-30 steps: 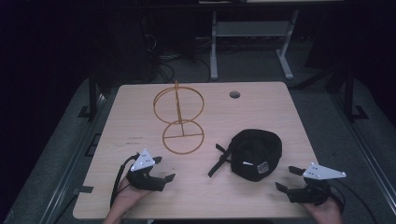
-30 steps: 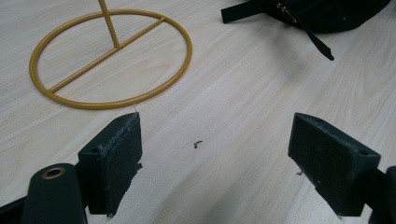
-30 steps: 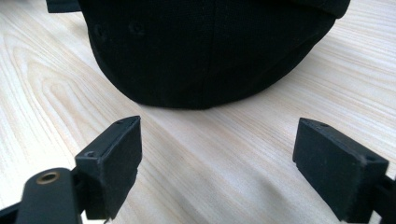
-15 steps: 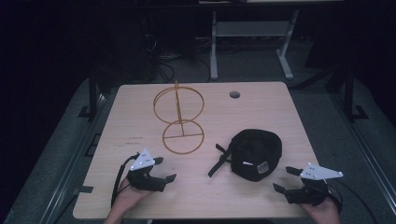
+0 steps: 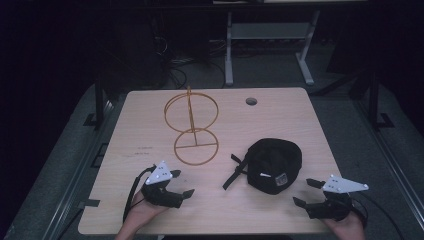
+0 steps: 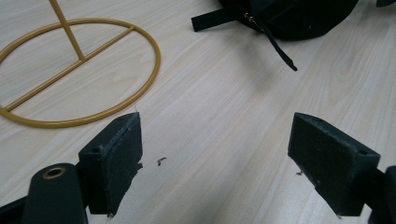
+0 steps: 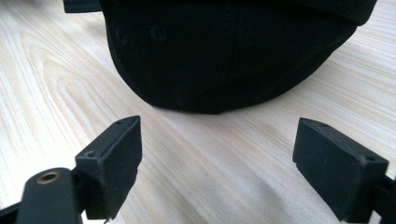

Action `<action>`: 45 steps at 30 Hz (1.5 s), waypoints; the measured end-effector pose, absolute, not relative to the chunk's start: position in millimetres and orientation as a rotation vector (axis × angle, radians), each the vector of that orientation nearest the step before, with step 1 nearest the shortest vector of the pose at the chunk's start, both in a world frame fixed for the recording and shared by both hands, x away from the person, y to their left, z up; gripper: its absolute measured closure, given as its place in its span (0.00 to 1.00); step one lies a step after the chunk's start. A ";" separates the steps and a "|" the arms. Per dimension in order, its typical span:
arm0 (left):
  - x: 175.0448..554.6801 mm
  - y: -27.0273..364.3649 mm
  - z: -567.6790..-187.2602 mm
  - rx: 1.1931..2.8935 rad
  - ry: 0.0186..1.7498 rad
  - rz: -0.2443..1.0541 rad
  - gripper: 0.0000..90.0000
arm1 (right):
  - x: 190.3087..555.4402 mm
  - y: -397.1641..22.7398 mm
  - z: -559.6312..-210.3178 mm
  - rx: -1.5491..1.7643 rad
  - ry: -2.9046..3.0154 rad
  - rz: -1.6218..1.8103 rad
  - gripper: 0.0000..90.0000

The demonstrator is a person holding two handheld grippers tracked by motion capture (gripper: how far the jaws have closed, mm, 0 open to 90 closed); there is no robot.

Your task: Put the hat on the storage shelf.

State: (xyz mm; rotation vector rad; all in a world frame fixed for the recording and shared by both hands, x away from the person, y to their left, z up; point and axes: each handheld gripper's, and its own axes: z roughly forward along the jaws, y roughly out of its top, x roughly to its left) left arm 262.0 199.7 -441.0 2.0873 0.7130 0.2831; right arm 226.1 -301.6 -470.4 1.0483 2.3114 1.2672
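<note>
A black cap (image 5: 274, 165) lies on the right half of the wooden table (image 5: 150, 135), its strap (image 5: 235, 171) trailing left. A gold wire stand (image 5: 192, 125) with a round base and an upright ring stands left of centre. My left gripper (image 5: 181, 184) rests open near the front left, below the stand's base (image 6: 79, 70), with the cap (image 6: 289, 14) farther off. My right gripper (image 5: 306, 192) is open at the front right, its jaws pointing at the cap (image 7: 229, 51) just ahead, apart from it.
A round cable hole (image 5: 251, 101) sits near the table's far edge. Beyond the table stands a grey metal frame (image 5: 265, 35) on a dark floor with cables. Bare wood lies between the two grippers.
The right gripper has shifted slightly left toward the cap. The left gripper, cap and stand have stayed in place.
</note>
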 end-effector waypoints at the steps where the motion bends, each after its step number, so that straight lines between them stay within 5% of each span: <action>1: 261.6 198.8 -440.5 2.082 0.714 0.277 0.20 | 226.1 -301.7 -470.4 1.046 2.312 1.266 0.17; 45: 274.7 64.7 -382.3 2.177 0.371 0.090 0.20 | 224.2 -306.5 -469.0 1.056 2.288 1.319 0.17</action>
